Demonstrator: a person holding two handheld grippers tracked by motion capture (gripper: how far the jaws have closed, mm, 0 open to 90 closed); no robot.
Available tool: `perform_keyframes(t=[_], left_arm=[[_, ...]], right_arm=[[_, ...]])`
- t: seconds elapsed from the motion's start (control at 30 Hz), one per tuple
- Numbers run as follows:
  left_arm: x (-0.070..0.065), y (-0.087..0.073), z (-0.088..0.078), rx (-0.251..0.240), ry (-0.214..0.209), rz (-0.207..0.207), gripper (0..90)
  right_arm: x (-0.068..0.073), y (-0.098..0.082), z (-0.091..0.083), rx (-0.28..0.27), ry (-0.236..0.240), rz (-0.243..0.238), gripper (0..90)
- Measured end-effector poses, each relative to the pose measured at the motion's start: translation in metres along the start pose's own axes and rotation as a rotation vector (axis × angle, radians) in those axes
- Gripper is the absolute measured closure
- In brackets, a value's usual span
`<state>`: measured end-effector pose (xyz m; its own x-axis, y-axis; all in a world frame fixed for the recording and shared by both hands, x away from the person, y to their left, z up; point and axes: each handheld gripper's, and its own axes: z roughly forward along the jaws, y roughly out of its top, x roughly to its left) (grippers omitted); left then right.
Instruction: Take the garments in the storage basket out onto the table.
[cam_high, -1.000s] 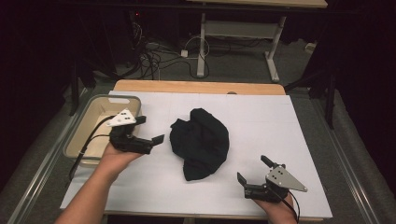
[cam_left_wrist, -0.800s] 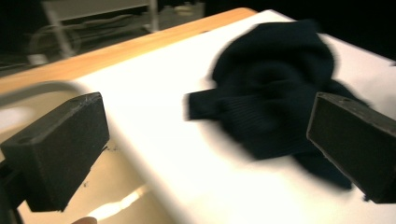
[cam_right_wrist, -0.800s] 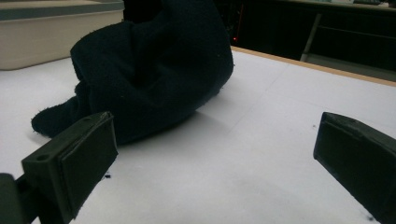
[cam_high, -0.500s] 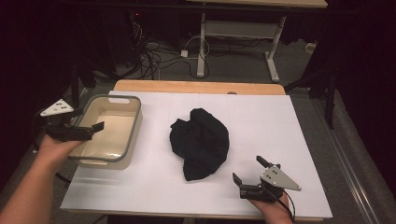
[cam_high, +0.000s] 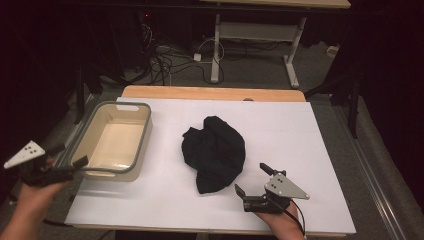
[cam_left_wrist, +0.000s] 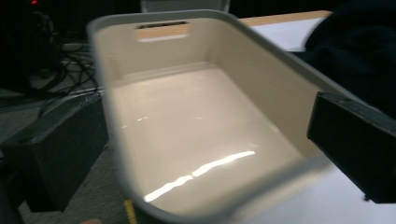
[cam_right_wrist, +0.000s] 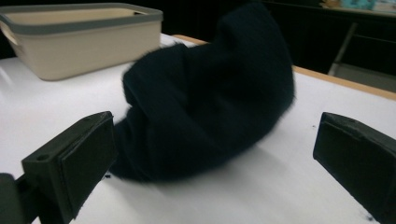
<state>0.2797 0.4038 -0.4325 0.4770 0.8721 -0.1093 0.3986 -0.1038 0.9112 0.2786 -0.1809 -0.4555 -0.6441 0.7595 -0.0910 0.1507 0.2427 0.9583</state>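
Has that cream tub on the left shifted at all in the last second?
Yes. The tub has slid toward the table's left edge, away from the black cloth, with the open left gripper at its near corner.

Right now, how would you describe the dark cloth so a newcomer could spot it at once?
On the white table top, look near the middle, right of the beige tub. The crumpled black cloth lies there in a soft heap, just beyond the right gripper, the one dark, shapeless thing on the sheet.
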Motion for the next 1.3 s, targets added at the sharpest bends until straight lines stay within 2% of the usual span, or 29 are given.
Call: perform_keyframes(t=[0.13, 0.2, 0.27, 0.3, 0.43, 0.53, 0.6, 0.63, 0.73, 0.83, 0.93, 1.0, 1.03, 1.1, 1.23, 1.3], left_arm=[[-0.057, -0.014, -0.003, 0.000, -0.050, 0.021, 0.0], [-0.084, -0.019, 0.001, 0.006, -0.090, 0.035, 0.0], [-0.107, -0.022, 0.009, 0.009, -0.131, 0.036, 0.0], [-0.118, -0.022, 0.014, 0.015, -0.157, 0.037, 0.0], [-0.161, -0.021, 0.040, 0.041, -0.234, 0.100, 0.0], [-0.184, -0.020, 0.068, 0.065, -0.290, 0.109, 0.0], [-0.196, -0.019, 0.088, 0.080, -0.311, 0.116, 0.0], [-0.201, -0.018, 0.098, 0.092, -0.317, 0.124, 0.0], [-0.208, -0.015, 0.129, 0.119, -0.291, 0.162, 0.0], [-0.205, -0.011, 0.155, 0.144, -0.262, 0.158, 0.0], [-0.202, -0.008, 0.174, 0.159, -0.221, 0.186, 0.0], [-0.199, -0.006, 0.182, 0.183, -0.215, 0.169, 0.0], [-0.198, -0.006, 0.182, 0.178, -0.217, 0.161, 0.0], [-0.197, -0.007, 0.180, 0.158, -0.210, 0.169, 0.0], [-0.200, -0.010, 0.177, 0.135, -0.213, 0.201, 0.0], [-0.202, -0.011, 0.175, 0.121, -0.219, 0.223, 0.0]], right_arm=[[0.007, 0.015, 0.013, 0.010, 0.026, 0.008, 4.6], [0.011, 0.021, 0.020, 0.019, 0.047, -0.014, 7.3], [0.016, 0.025, 0.028, 0.025, 0.060, -0.017, 11.1], [0.017, 0.027, 0.031, 0.025, 0.062, -0.019, 12.7], [0.020, 0.028, 0.043, 0.041, 0.070, -0.025, 16.5], [0.022, 0.025, 0.049, 0.050, 0.079, -0.020, 17.1], [0.023, 0.022, 0.052, 0.063, 0.079, -0.024, 17.4], [0.024, 0.020, 0.053, 0.072, 0.078, -0.027, 17.7], [0.024, 0.015, 0.058, 0.109, 0.068, -0.034, 19.0], [0.022, 0.010, 0.064, 0.148, 0.054, -0.038, 21.2], [0.020, 0.006, 0.070, 0.190, 0.043, -0.037, 24.6], [0.019, 0.003, 0.076, 0.224, 0.048, -0.038, 27.5], [0.019, 0.001, 0.078, 0.241, 0.052, -0.038, 29.6], [0.018, -0.002, 0.081, 0.268, 0.067, -0.038, 38.7], [0.017, -0.005, 0.082, 0.285, 0.097, -0.028, 70.4], [0.017, -0.004, 0.079, 0.272, 0.101, -0.042, 77.0]])
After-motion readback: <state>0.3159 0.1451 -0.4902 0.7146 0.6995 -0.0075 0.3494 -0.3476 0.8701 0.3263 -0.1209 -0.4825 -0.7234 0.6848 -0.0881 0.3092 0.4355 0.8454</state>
